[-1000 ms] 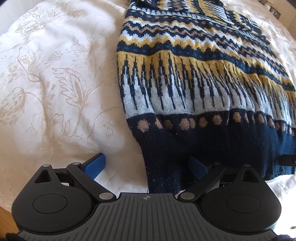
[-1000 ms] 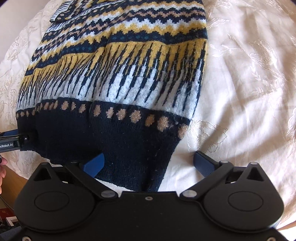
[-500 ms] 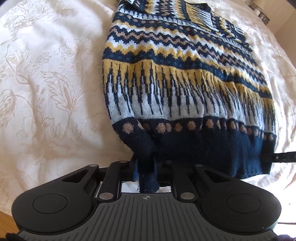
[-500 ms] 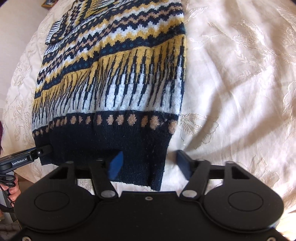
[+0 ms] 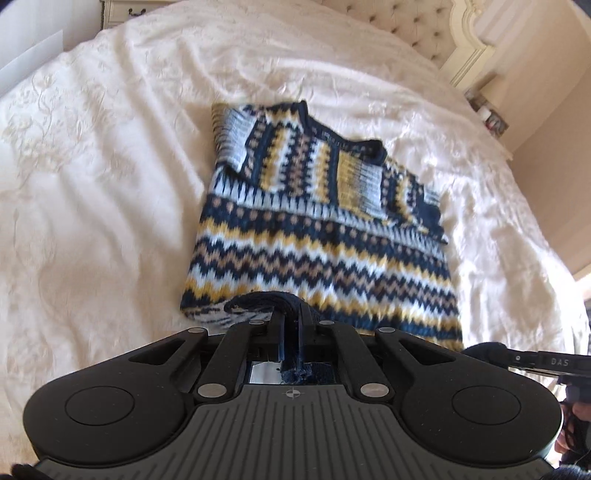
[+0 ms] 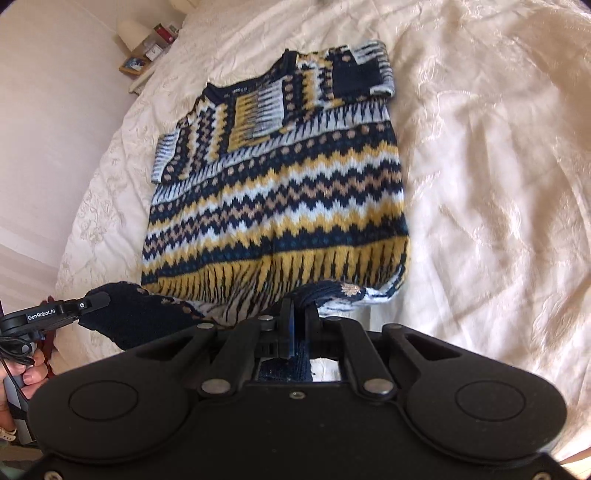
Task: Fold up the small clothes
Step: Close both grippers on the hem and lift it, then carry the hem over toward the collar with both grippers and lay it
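A patterned knit sweater (image 5: 321, 236) in navy, yellow, white and tan lies on a cream bedspread, sleeves folded in across the chest. My left gripper (image 5: 291, 317) is shut on the navy hem at its left corner, which is raised off the bed. The right wrist view shows the same sweater (image 6: 280, 192), with my right gripper (image 6: 298, 314) shut on the hem at the right corner, also lifted. The other gripper's fingers (image 6: 92, 301) pinch the hem's far left end there. The lower band curls back over the body.
The cream embroidered bedspread (image 5: 110, 206) spreads wide on all sides of the sweater. A tufted headboard (image 5: 424, 26) stands at the far end. A bedside shelf with small items (image 6: 147, 51) sits beside the bed. A hand (image 6: 33, 373) holds the other gripper's handle.
Both grippers went from open to shut on the sweater's navy hem corners, then rose, pulling the hem off the bed. The whole sweater and headboard now come into view.
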Available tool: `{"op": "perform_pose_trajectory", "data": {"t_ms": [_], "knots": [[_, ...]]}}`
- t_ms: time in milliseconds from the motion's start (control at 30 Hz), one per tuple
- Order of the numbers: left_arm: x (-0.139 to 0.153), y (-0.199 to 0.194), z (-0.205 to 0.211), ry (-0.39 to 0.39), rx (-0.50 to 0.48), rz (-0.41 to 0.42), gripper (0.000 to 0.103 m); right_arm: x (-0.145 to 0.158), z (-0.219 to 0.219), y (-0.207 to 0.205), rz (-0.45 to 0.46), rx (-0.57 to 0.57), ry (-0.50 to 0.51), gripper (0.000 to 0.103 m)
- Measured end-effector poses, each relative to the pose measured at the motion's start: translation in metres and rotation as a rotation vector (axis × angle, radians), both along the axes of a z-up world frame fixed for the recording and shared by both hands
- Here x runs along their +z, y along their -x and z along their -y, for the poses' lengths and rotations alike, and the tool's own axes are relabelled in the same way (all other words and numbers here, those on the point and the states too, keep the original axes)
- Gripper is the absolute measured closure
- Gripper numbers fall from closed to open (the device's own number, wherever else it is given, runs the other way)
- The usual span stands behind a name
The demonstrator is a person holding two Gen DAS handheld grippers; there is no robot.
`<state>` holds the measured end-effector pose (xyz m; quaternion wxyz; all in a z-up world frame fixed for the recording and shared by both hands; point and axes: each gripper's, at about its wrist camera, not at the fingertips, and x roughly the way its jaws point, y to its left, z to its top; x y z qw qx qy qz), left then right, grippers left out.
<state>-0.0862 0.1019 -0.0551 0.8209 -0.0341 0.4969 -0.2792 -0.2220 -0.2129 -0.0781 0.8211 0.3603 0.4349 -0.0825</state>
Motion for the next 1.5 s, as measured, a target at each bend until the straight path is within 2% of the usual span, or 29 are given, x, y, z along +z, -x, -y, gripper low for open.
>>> {"op": "perform_pose_trajectory", "data": {"t_ms": [267, 433, 633, 933, 1000, 1033, 1100, 1133, 1167, 1233, 1400, 1500], "knots": [[0.027, -0.089, 0.043, 0.093, -0.004, 0.089, 0.097, 0.035, 0.044, -0.071, 0.112, -0.141, 0.046, 0.092], [0.021, -0.139, 0.070, 0.094, -0.019, 0.076, 0.097, 0.039, 0.069, -0.128, 0.122, -0.183, 0.102, 0.092], [-0.005, -0.189, 0.098, 0.054, -0.001, 0.034, 0.097, 0.013, 0.105, -0.191, 0.067, -0.217, 0.085, 0.092], [-0.054, -0.239, 0.125, -0.061, 0.109, -0.026, 0.093, -0.034, 0.137, -0.267, -0.074, -0.133, 0.100, 0.090], [-0.058, -0.250, 0.126, -0.077, 0.130, -0.032, 0.088, -0.039, 0.143, -0.276, -0.083, -0.131, 0.104, 0.085], [-0.059, -0.253, 0.126, -0.083, 0.142, -0.031, 0.078, -0.041, 0.146, -0.281, -0.087, -0.132, 0.104, 0.084], [-0.058, -0.263, 0.128, -0.109, 0.178, -0.005, 0.068, -0.044, 0.151, -0.286, -0.091, -0.137, 0.108, 0.082], [-0.056, -0.267, 0.128, -0.114, 0.186, 0.007, 0.067, -0.044, 0.153, -0.287, -0.088, -0.143, 0.124, 0.071], [-0.054, -0.271, 0.128, -0.117, 0.189, 0.014, 0.067, -0.044, 0.155, -0.287, -0.080, -0.151, 0.141, 0.052], [-0.048, -0.276, 0.127, -0.125, 0.191, 0.023, 0.060, -0.040, 0.158, -0.286, -0.059, -0.173, 0.167, 0.038], [-0.029, -0.263, 0.132, -0.190, 0.139, 0.113, 0.041, -0.027, 0.153, -0.281, -0.048, -0.158, 0.258, 0.037], [-0.030, -0.242, 0.142, -0.232, 0.056, 0.142, 0.038, -0.024, 0.135, -0.280, -0.059, -0.085, 0.328, 0.031]]}}
